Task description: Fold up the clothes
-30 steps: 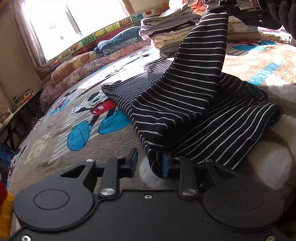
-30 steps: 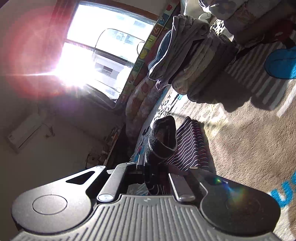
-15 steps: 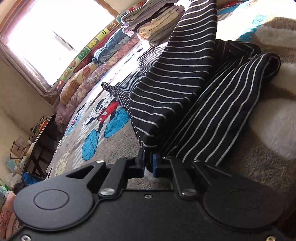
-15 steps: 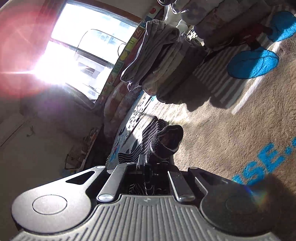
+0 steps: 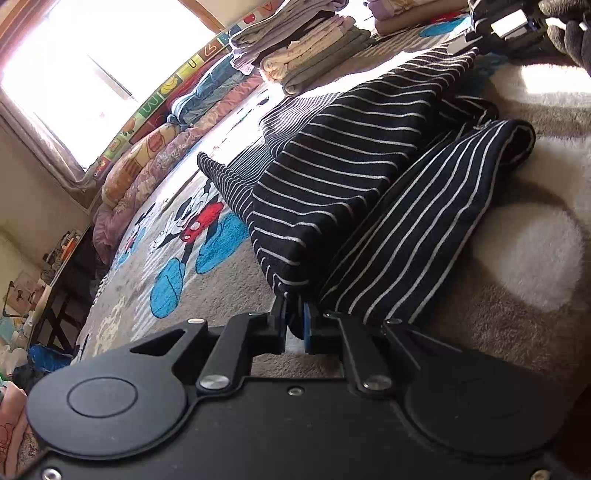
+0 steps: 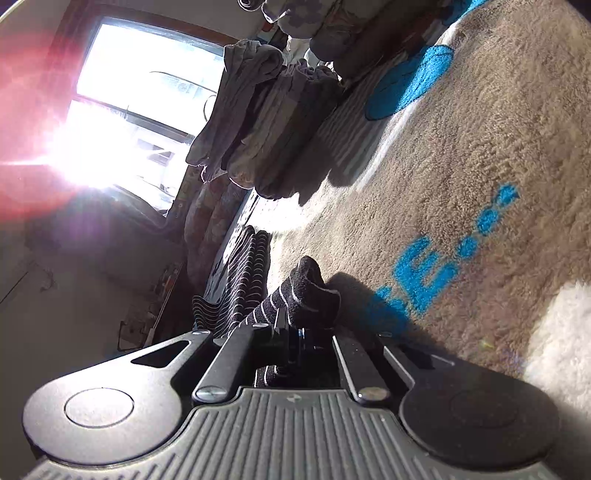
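Observation:
A black garment with thin white stripes [image 5: 354,177] lies partly folded on a fuzzy cartoon-print blanket [image 5: 192,240]. My left gripper [image 5: 294,325] is shut on its near corner, low over the blanket. The cloth stretches from there up to the far right, where my right gripper [image 5: 506,26] shows held by a dark-gloved hand [image 5: 569,26]. In the right wrist view, my right gripper [image 6: 295,336] is shut on a bunched edge of the striped garment [image 6: 306,295], just above the blanket [image 6: 480,147].
Stacks of folded clothes [image 5: 306,55] stand at the far side of the blanket, also seen as folded stacks [image 6: 273,129] in the right wrist view. Rolled quilts [image 5: 147,162] line the wall under a bright window [image 5: 74,74]. A cluttered shelf [image 5: 48,266] stands at left.
My left gripper went from open to shut on the garment's near corner. My right gripper has come down with its edge, from raised high to near the blanket, flattening the cloth.

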`<action>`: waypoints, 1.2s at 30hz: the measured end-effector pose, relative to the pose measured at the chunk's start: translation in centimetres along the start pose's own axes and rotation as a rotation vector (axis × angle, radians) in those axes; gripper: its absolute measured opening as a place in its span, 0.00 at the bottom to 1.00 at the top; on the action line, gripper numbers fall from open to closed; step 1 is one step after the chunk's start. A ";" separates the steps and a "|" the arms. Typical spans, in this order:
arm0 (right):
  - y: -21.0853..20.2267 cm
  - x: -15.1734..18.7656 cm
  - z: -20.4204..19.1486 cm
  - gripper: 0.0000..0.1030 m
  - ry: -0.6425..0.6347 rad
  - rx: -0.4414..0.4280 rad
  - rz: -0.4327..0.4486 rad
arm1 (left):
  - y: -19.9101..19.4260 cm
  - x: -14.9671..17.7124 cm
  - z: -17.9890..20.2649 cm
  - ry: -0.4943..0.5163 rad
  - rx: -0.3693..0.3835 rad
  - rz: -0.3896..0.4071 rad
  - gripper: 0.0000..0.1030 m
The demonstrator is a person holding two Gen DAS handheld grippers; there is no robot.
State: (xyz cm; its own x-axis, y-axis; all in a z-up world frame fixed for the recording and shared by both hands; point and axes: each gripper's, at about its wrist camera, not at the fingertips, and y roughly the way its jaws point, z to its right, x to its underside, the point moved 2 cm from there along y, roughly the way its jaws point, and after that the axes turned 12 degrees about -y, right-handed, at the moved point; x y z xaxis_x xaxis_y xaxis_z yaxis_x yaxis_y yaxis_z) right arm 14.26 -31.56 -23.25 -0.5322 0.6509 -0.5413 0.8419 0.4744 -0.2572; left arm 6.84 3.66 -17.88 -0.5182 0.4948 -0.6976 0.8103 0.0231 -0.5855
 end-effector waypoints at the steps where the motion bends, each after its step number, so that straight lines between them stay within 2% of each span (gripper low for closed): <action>1: 0.0 0.0 0.2 0.06 -0.001 -0.014 0.001 | -0.8 -0.3 -0.9 -0.040 0.039 -0.006 0.06; 3: 0.1 0.1 0.6 0.06 0.009 -0.048 0.005 | -2.3 -1.2 -2.8 -0.132 0.111 -0.007 0.15; 4: 0.1 0.1 0.8 0.07 0.017 -0.064 0.009 | -2.8 -1.8 -3.9 -0.188 0.128 0.006 0.16; 7: 0.1 0.1 1.1 0.07 0.026 -0.093 0.014 | -2.7 -4.2 -7.2 -0.330 0.121 0.042 0.16; 12: 0.1 0.2 1.1 0.07 0.024 -0.119 0.021 | 2.3 -7.9 -11.8 -0.517 0.119 0.054 0.16; 16: 0.1 0.2 1.3 0.08 0.025 -0.152 0.027 | 7.5 -11.0 -13.5 -0.594 0.124 0.055 0.16; 21: -0.1 0.2 2.0 0.09 0.063 -0.207 0.057 | 13.3 -13.7 -14.7 -0.627 0.118 0.033 0.16; 24: 0.0 0.2 2.0 0.09 0.063 -0.218 0.058 | 15.2 -15.0 -14.8 -0.658 0.169 0.019 0.22; 29: 0.0 0.3 2.1 0.09 0.068 -0.233 0.060 | 17.8 -16.7 -14.2 -0.643 0.165 -0.006 0.22; 31: 0.1 0.3 2.1 0.09 0.068 -0.236 0.060 | 18.3 -17.2 -13.7 -0.631 0.171 -0.008 0.28; 32: 0.1 0.3 2.1 0.09 0.069 -0.238 0.059 | 18.6 -17.4 -13.5 -0.621 0.163 -0.009 0.36; 33: 0.2 0.3 2.1 0.09 0.069 -0.239 0.059 | 19.0 -17.6 -13.3 -0.610 0.150 -0.013 0.38; 35: 0.2 0.3 2.2 0.09 0.069 -0.241 0.058 | 19.7 -17.9 -13.0 -0.592 0.124 -0.022 0.35; 36: 0.2 0.2 2.2 0.09 0.069 -0.242 0.058 | 20.1 -18.0 -13.0 -0.587 0.111 -0.031 0.25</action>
State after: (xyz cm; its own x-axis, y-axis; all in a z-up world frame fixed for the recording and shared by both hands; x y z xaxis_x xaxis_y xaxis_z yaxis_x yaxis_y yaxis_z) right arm 14.53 -32.57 -25.19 -0.4954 0.7162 -0.4916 0.8298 0.5576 -0.0239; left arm 36.03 6.51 -11.76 -0.6312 -0.0680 -0.7727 0.7755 -0.0769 -0.6267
